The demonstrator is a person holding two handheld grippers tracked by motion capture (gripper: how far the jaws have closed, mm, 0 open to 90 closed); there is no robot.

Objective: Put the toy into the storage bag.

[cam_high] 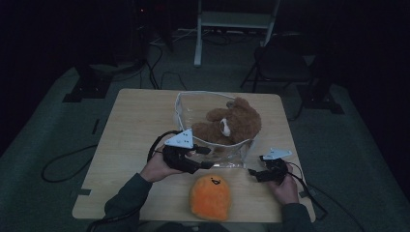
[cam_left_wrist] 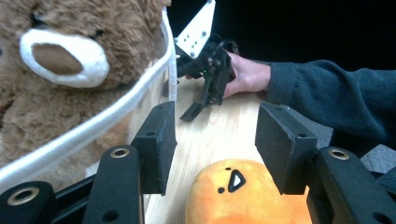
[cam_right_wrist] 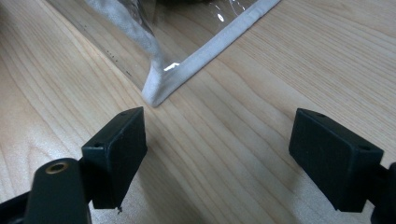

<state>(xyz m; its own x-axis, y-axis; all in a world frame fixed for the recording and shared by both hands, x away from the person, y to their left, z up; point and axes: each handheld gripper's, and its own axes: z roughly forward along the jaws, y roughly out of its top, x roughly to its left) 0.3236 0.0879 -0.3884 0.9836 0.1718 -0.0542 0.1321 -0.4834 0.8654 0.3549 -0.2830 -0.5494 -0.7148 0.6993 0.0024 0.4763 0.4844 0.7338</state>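
- From the high view: your left gripper [cam_high: 205, 157] sits low at the front left corner of the clear bag [cam_high: 186, 104], just above the orange plush toy [cam_high: 210, 196] on the bench [cam_high: 130, 125]. The brown teddy bear [cam_high: 232, 123] is already in the bag. The orange toy looks like the next one to go in. Your left forearm comes in from the bottom and bends to the right. Your right gripper [cam_high: 255, 174] rests low by the bag's front right corner, with its fingers pointing left.
- From the left gripper view: the fingers [cam_left_wrist: 156, 144] stand about half open with nothing between them. The orange plush toy [cam_left_wrist: 247, 196] lies right under them, with the bag's white rim [cam_left_wrist: 93, 126] close beside the left finger. Go straight down over the middle of the toy. Keep the left finger off the rim. Squeeze the soft belly, not the edge. The right gripper [cam_left_wrist: 194, 109] and its hand [cam_left_wrist: 247, 74] wait farther off.
- From the right gripper view: the fingers [cam_right_wrist: 116, 154] are wide open and hold nothing. The bag's corner [cam_right_wrist: 156, 95] lies just ahead. You could pinch it to hold the bag still.
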